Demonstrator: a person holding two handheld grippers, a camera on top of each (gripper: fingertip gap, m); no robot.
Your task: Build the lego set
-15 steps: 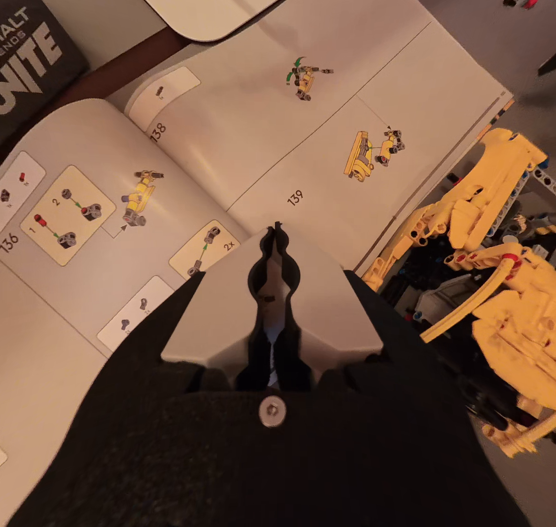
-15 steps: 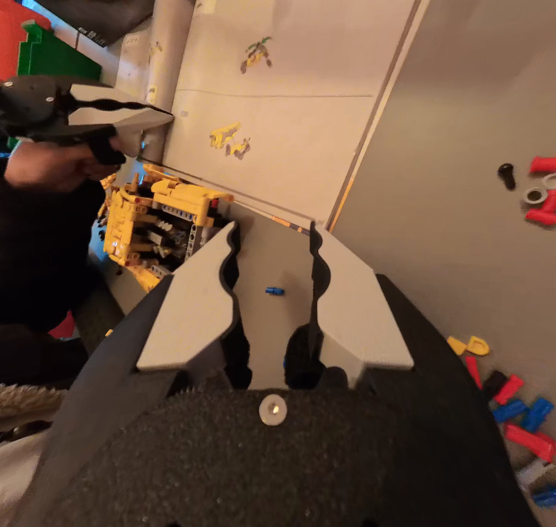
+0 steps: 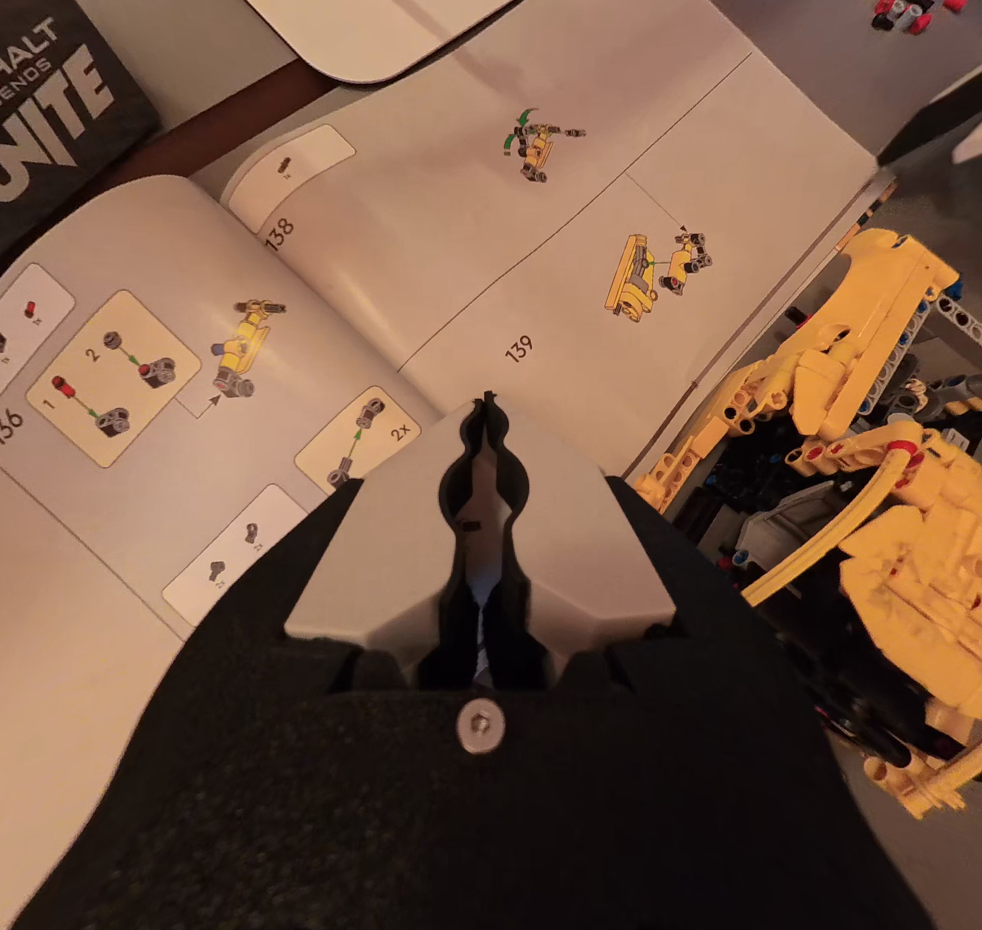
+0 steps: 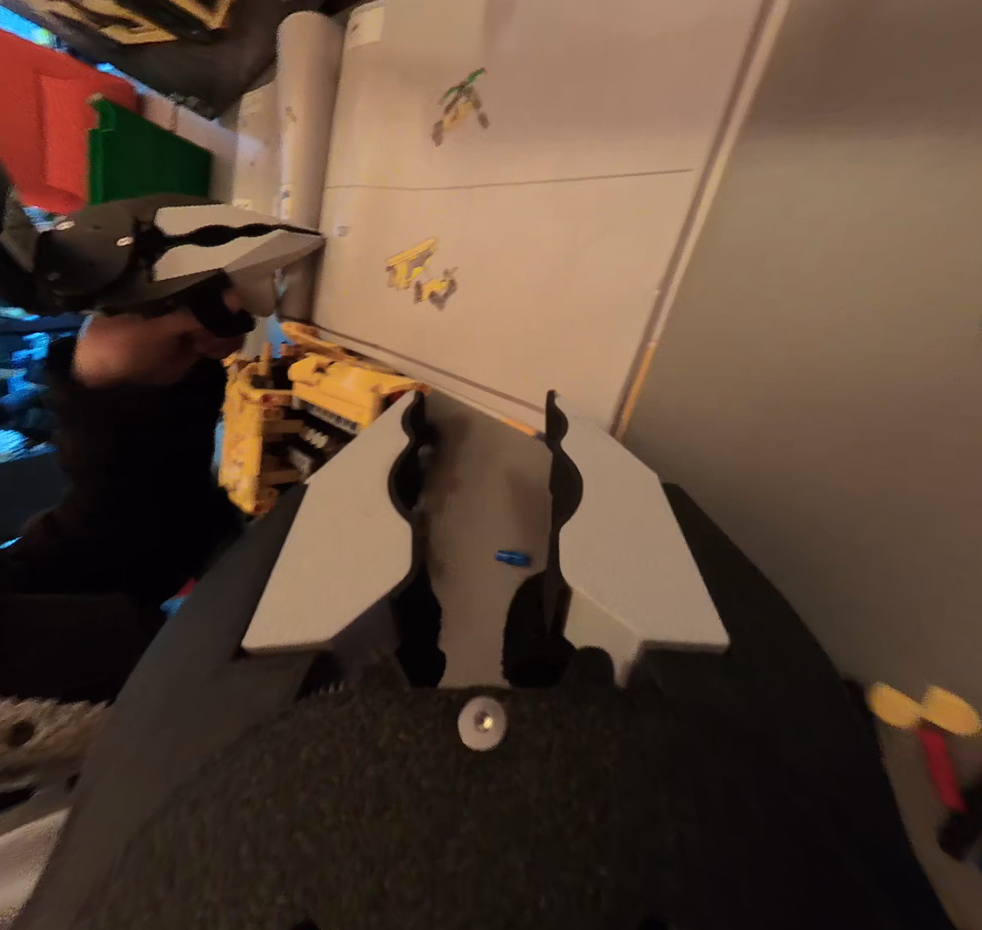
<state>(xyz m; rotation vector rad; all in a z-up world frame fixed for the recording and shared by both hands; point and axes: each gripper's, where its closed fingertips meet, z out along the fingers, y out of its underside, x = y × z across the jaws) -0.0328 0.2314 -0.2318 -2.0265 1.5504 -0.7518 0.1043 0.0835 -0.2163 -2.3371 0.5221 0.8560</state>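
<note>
Overhead, my left claw [image 3: 486,400] hung above the open instruction booklet [image 3: 372,277], its two tips pressed together with nothing I could see between them. In the right wrist view the same claw [image 4: 313,238] showed side-on at the booklet's [image 4: 505,246] edge, a hand [image 4: 143,344] gripping its handle below.

The half-built yellow lego model [image 3: 861,506] lay just beside the booklet's near edge on the grey counter [image 3: 829,12], to the right of my left claw; from the right wrist view the model [image 4: 297,416] sat left of that claw's fingers. A small cluster of red, black and grey loose pieces [image 3: 908,1] lay well apart at the far corner of the counter. A dark box [image 3: 53,92] lay beyond the booklet's left page.

My right claw [image 4: 483,410] stood wide, holding nothing, angled down over bare counter [image 4: 850,320]. A small blue pin [image 4: 511,558] lay on the counter between its fingers, nearer the right one; I could not tell whether it touched. Yellow rounded pieces [image 4: 924,708] and a red pin [image 4: 943,777] lay blurred at the right edge. Red and green plates [image 4: 106,145] stood far left.
</note>
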